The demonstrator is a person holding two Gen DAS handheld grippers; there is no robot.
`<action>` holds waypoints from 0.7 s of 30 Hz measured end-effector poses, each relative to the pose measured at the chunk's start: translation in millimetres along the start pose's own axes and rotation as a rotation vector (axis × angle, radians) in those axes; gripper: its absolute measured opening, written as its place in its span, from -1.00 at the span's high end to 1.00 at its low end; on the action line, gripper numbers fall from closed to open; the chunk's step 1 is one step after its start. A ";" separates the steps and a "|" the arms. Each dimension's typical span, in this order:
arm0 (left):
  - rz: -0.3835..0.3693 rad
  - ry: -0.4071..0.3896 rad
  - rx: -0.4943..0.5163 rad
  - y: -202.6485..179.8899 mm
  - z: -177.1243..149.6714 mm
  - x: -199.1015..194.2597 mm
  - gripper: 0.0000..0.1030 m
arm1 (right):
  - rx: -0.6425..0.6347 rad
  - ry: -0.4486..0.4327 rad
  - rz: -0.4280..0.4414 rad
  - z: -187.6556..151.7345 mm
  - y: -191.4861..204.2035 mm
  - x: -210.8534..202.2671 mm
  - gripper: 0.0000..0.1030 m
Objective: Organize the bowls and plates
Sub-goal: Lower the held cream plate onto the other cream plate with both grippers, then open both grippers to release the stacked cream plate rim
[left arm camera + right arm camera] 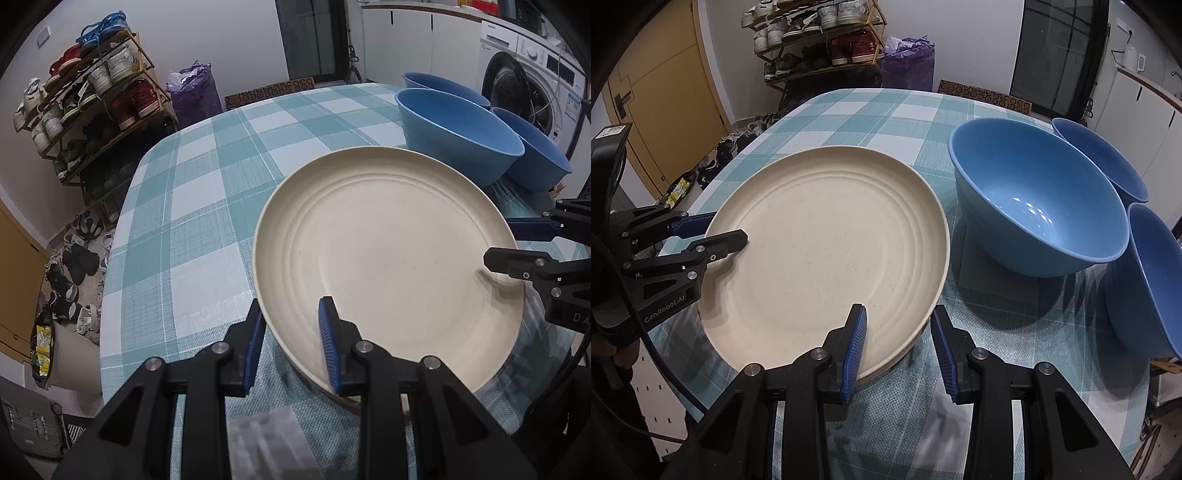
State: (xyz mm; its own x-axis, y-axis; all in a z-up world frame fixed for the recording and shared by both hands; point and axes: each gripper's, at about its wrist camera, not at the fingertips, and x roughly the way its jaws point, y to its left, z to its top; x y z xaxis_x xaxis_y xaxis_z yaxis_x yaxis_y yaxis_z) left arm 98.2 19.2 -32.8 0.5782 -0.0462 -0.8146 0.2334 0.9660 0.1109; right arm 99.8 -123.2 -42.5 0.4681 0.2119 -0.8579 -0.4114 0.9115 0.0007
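A wide cream plate is over the checked tablecloth with a shadow under it, so it looks slightly raised. My left gripper is shut on its rim, one finger on the inner face and one outside. Across the plate, my right gripper grips the opposite rim the same way. Three blue bowls stand close beyond the plate: a large light one, a darker one behind it, and a third leaning at the right.
The table's rounded edge drops off on the left. Beyond it are a shoe rack, loose shoes on the floor and a purple bag. A washing machine stands behind the bowls.
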 end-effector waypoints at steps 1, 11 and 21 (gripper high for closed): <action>0.003 0.001 0.002 -0.3 -0.1 0.2 0.48 | -0.001 0.000 -0.002 0.0 0.4 0.3 0.27; 0.045 0.037 0.029 -6.8 -2.3 9.6 0.40 | -0.003 0.016 -0.006 -1.3 2.6 7.0 0.27; 0.054 0.039 0.045 -9.3 -3.4 10.0 0.28 | -0.012 0.019 -0.022 -3.0 4.7 9.4 0.27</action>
State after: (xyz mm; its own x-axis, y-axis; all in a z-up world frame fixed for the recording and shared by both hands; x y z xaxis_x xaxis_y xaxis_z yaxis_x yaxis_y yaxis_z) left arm 99.1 10.7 -44.0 0.5599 0.0161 -0.8284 0.2383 0.9544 0.1796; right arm 99.8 -117.9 -52.1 0.4624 0.1848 -0.8672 -0.4103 0.9116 -0.0245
